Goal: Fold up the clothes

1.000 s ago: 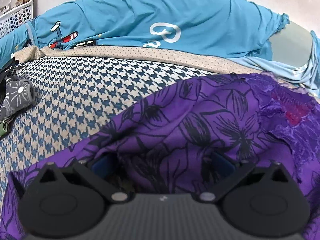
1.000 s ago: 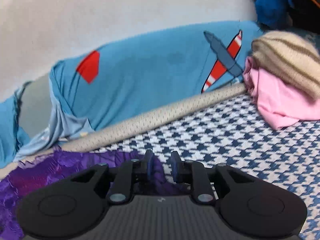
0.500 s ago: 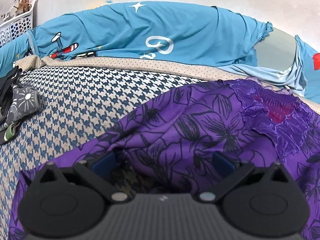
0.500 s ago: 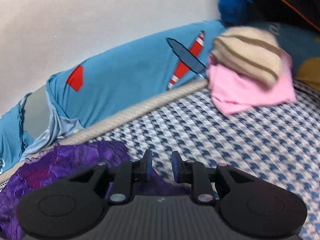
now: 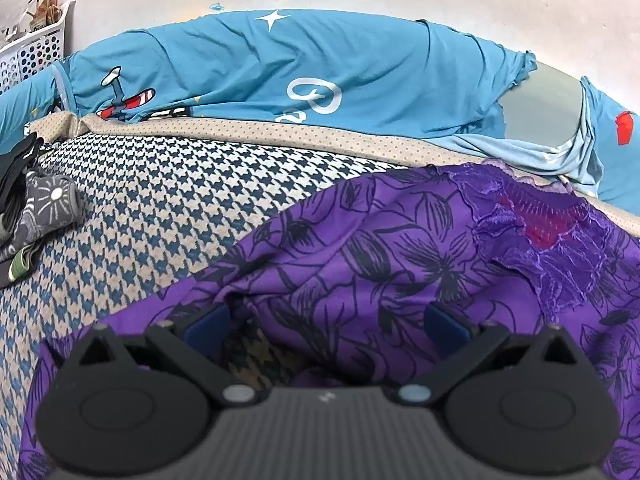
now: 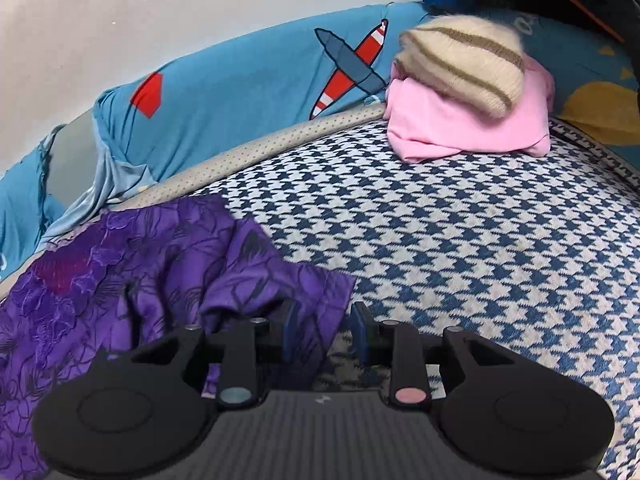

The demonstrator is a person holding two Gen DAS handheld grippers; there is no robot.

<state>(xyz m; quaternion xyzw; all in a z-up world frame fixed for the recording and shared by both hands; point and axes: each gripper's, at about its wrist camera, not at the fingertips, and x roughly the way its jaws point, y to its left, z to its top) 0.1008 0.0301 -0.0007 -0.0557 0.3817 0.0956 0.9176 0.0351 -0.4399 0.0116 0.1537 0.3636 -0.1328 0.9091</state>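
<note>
A purple garment with black flower print and a lace collar (image 5: 400, 248) lies rumpled on the blue-and-white houndstooth bed cover (image 5: 160, 200). My left gripper (image 5: 326, 324) is low over it and open wide, with a fold of the purple cloth bulging between its blue pads (image 5: 208, 324). In the right wrist view the same garment (image 6: 160, 260) spreads to the left. Its loose corner reaches in between the fingers of my right gripper (image 6: 325, 332). That gripper stands a little open, with the right pad (image 6: 360, 332) clear of the cloth and bed cover showing beside it.
A blue aeroplane-print sheet (image 5: 320, 60) runs along the wall behind the bed. A folded pink garment (image 6: 460, 124) with a beige striped knit (image 6: 460, 56) on top sits at the back right. Grey patterned clothes (image 5: 44, 204) lie at the left edge, below a white basket (image 5: 32, 56).
The right gripper has drawn back and swung right, bringing the pink pile into fuller view, and its fingers have spread slightly. The left gripper stayed open, with the purple cloth shifting a little under it.
</note>
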